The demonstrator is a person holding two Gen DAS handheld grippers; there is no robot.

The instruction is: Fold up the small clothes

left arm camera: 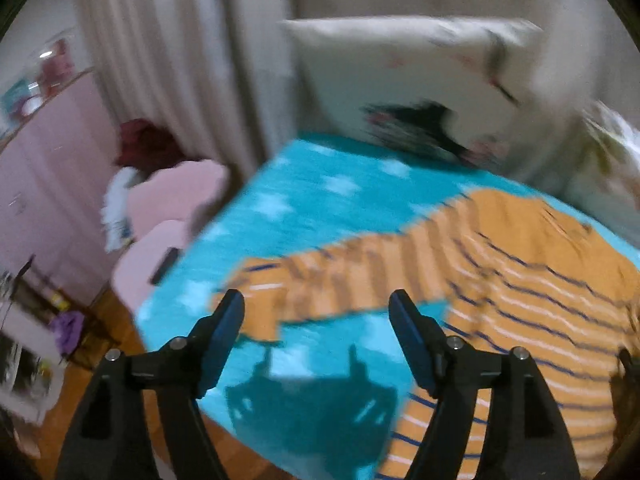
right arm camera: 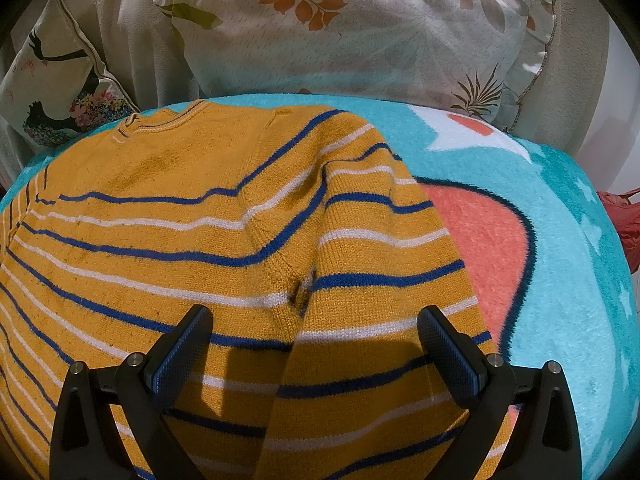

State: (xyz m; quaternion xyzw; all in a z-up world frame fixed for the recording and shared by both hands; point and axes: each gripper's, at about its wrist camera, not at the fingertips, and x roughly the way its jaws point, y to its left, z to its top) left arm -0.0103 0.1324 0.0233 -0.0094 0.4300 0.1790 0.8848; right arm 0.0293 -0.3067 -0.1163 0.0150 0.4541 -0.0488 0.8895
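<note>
A mustard-yellow sweater (right arm camera: 168, 216) with blue and white stripes lies flat on a turquoise blanket (right arm camera: 568, 248). Its right sleeve (right arm camera: 372, 248) is folded inward over the body. In the blurred left wrist view the sweater (left arm camera: 540, 280) lies to the right, with its left sleeve (left arm camera: 340, 276) stretched out leftward across the blanket (left arm camera: 312, 208). My left gripper (left arm camera: 316, 306) is open and empty, hovering just before the sleeve's cuff end. My right gripper (right arm camera: 316, 320) is open and empty, above the folded sleeve and the lower body.
A leaf-print pillow (right arm camera: 360, 28) and a silhouette-print cushion (right arm camera: 60, 80) stand at the bed's head. The bed's left edge drops to a wooden floor (left arm camera: 120, 360). A pink chair (left arm camera: 168, 216) and pink cabinet (left arm camera: 48, 152) stand to the left. Something red (right arm camera: 624, 220) lies at the right edge.
</note>
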